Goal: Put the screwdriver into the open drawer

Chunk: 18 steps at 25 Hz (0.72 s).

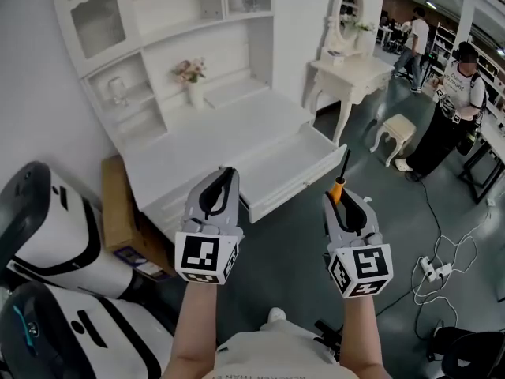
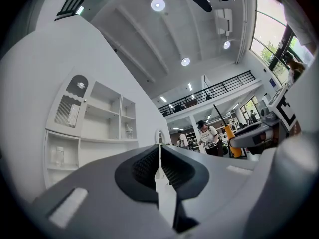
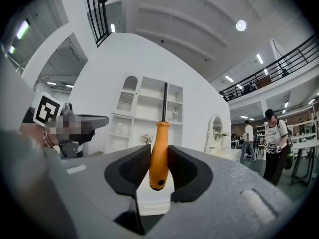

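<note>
The screwdriver [image 3: 159, 151] has an orange handle and a dark shaft that points upward and away. My right gripper [image 1: 341, 198] is shut on its handle; in the head view the screwdriver [image 1: 341, 176] sticks out past the jaws toward the open drawer [image 1: 288, 168]. That white drawer is pulled out from the white desk [image 1: 197, 136] just ahead of both grippers. My left gripper [image 1: 223, 181] is shut with nothing between its jaws and hovers before the desk's front edge, left of the drawer's near corner. In the left gripper view the pads [image 2: 149, 166] meet.
A white hutch with shelves [image 1: 150, 30] stands on the desk, with a flower vase [image 1: 192, 77]. A white dressing table [image 1: 351, 69] and stool [image 1: 397, 133] stand to the right. A person in black [image 1: 450, 109] stands far right. White robot bodies [image 1: 55, 243] sit at left; cables [image 1: 442, 271] lie on the floor.
</note>
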Motion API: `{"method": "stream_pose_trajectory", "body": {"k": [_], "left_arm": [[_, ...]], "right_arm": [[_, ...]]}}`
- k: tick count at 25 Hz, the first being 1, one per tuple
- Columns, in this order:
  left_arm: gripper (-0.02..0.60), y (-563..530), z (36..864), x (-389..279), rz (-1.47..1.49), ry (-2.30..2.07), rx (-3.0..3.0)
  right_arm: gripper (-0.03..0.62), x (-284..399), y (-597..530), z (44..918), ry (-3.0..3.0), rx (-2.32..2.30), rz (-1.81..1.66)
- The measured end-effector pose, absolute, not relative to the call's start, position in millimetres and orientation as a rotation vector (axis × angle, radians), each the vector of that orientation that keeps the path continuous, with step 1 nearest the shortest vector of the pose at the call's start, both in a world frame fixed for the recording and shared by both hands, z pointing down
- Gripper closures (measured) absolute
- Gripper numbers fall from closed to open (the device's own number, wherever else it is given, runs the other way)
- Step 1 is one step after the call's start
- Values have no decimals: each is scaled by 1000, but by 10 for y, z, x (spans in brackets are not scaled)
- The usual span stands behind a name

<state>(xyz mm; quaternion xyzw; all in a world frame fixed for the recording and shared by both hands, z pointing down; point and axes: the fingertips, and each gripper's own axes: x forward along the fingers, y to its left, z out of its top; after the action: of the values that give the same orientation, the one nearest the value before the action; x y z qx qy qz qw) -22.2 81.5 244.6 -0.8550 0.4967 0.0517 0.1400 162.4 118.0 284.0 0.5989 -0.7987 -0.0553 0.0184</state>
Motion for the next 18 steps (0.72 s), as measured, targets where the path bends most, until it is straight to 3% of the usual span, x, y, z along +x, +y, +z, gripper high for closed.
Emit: {"method": "stream_pose_trajectory", "body": {"k": [18], "left_arm": [[572, 364, 2637, -201, 114, 1528, -2443]], "right_arm": [[482, 1676, 678, 3043, -2504, 1759, -131]]}}
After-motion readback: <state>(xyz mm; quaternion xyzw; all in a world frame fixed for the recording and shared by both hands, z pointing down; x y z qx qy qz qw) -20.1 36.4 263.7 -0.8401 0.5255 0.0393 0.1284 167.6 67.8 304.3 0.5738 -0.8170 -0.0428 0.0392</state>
